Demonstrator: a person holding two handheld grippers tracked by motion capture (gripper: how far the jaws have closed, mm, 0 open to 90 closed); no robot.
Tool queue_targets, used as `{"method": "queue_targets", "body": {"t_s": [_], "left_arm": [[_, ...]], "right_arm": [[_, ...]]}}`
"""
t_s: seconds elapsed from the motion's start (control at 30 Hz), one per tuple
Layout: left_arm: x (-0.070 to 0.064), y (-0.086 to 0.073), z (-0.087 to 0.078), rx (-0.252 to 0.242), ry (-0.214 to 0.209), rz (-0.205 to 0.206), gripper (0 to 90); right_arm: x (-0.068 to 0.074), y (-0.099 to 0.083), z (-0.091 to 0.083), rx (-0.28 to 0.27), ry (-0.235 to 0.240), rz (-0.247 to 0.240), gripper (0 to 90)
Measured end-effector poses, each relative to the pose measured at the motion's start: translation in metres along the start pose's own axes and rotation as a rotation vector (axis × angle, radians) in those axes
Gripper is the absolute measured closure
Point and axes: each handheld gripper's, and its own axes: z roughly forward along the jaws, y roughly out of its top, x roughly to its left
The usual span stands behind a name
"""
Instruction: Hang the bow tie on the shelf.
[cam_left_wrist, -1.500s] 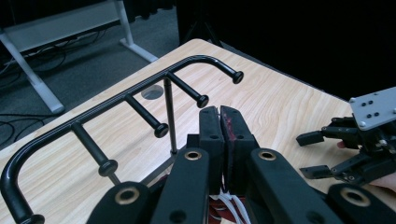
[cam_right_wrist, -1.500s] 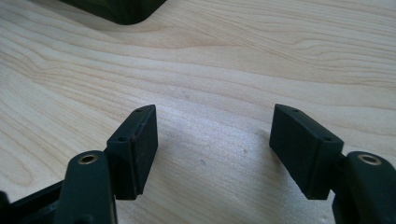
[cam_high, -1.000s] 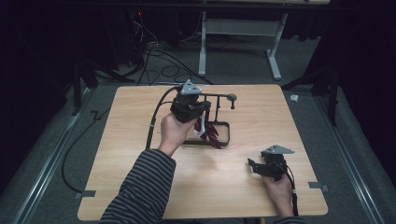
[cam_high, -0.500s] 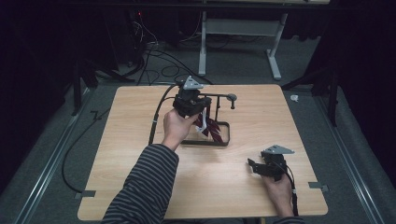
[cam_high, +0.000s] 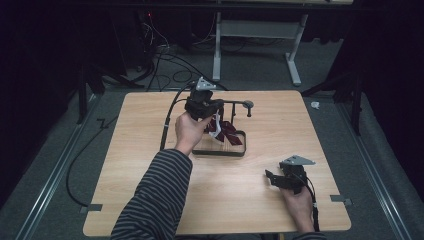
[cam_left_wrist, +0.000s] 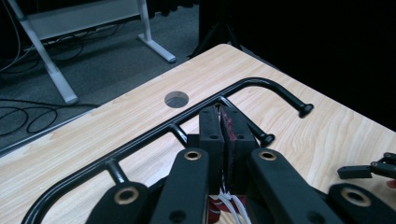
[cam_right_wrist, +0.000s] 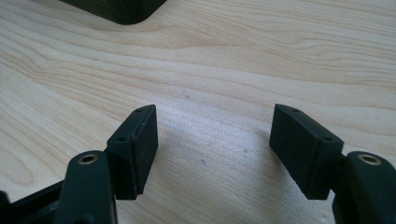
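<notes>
One dark-red tie (cam_high: 226, 132) in L gripper (cam_left_wrist: 226, 135)

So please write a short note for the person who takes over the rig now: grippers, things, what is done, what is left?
Left gripper: shut on a dark red item with white strings, held up at the black rack, by its top bar.
Right gripper: open, holds nothing, low over the table near the front right edge.
Done: item gripped.
Left: probably hang it on a rack peg, then release.
</notes>
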Motion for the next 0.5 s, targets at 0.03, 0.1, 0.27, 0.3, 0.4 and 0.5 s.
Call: {"method": "queue_targets", "body": {"t_s": [0.03, 0.1, 0.27, 0.3, 0.4, 0.5], "left_arm": [[0.0014, -0.0005, 0.0009, 0.004, 0.003, -0.004, 88.0], [0.0039, -0.0011, 0.0017, 0.009, 0.011, -0.007, 88.0], [0.0075, -0.0016, 0.0028, 0.006, 0.018, -0.018, 87.8], [0.0077, -0.002, 0.0036, 0.006, 0.022, -0.021, 87.7], [0.0091, -0.003, 0.0051, 0.017, 0.028, -0.022, 87.2], [0.0091, -0.0034, 0.0052, 0.018, 0.035, -0.02, 86.6]], "right_arm": [[-0.0001, 0.0, 0.0, 0.0, 0.0, -0.001, 33.7], [-0.0001, 0.0, 0.0, 0.0, 0.0, -0.001, 33.8], [0.0001, 0.0, 0.0, 0.0, -0.001, -0.001, 33.7], [0.0001, 0.0001, 0.0, 0.0, 0.0, 0.0, 33.7], [0.0001, 0.0, 0.0, 0.0, -0.001, -0.001, 33.8], [0.0, 0.0, 0.0001, 0.0, -0.001, -0.002, 33.8]]}}
